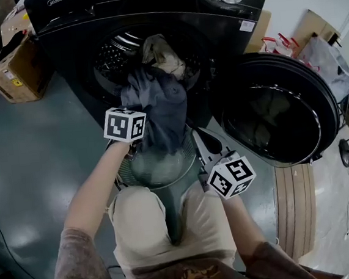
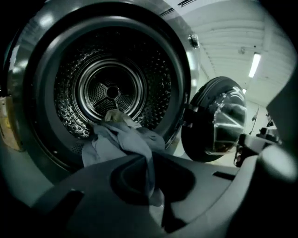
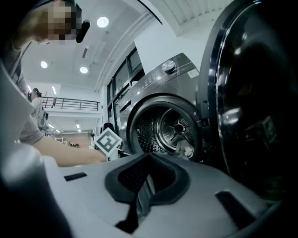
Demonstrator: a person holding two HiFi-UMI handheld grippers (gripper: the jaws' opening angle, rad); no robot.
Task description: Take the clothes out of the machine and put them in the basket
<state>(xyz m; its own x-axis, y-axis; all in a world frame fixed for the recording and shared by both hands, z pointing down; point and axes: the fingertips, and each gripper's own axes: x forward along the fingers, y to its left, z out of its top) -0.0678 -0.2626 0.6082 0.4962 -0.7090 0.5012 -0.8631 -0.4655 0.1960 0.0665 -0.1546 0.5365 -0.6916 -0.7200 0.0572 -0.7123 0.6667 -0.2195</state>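
A grey-blue garment [image 1: 162, 103] hangs out of the black washing machine's [image 1: 149, 3] drum mouth, down over a round pale-green basket [image 1: 188, 165] in front of it. My left gripper [image 1: 137, 147] is shut on this garment [image 2: 118, 142]. In the left gripper view the cloth runs from the drum into the closed jaws of the left gripper [image 2: 151, 186]. A beige garment [image 1: 161, 52] lies behind it in the drum. My right gripper [image 1: 200, 140] sits at the basket's right rim. In its own view the right gripper [image 3: 142, 195] is shut on a thin grey strip, apparently that rim.
The machine's round door [image 1: 276, 110] stands open to the right, close beside my right gripper. A cardboard box [image 1: 14, 65] sits on the floor left of the machine. Bags [image 1: 320, 54] and a wooden disc on edge [image 1: 294, 204] stand at the right.
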